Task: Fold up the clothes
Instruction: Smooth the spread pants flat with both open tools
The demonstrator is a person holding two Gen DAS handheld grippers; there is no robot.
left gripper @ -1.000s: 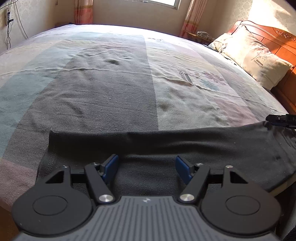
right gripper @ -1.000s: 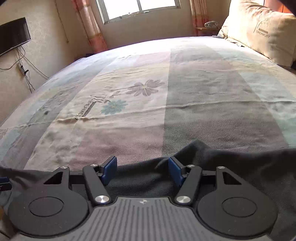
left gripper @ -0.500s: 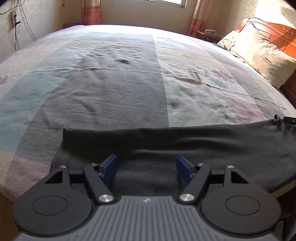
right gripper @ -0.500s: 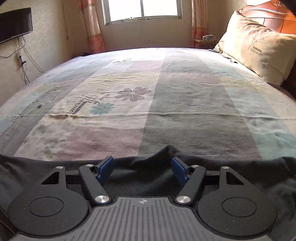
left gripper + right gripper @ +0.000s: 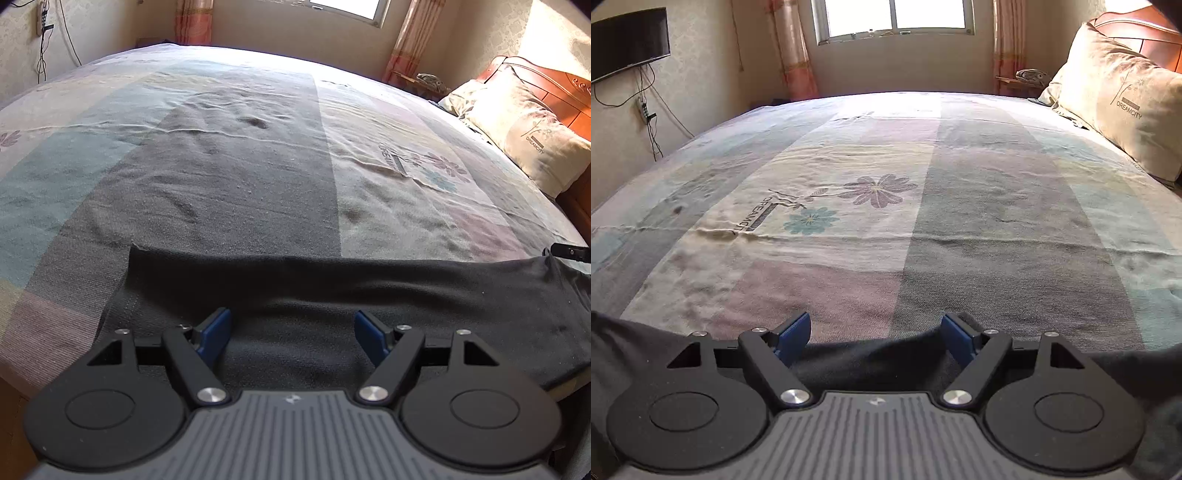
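**A:** Where is the garment?

**B:** A dark garment point(image 5: 369, 295) lies in a long band across the near edge of the bed point(image 5: 240, 177), in front of you. Your left tongs point(image 5: 291, 332) are spread wide over it, pinching nothing. Your right tongs point(image 5: 875, 332) are spread too, at its far edge.

**A:** How will it handle?

**B:** Likely soft, light and limp; it will sag. Take hold at an edge or corner, not mid-cloth.
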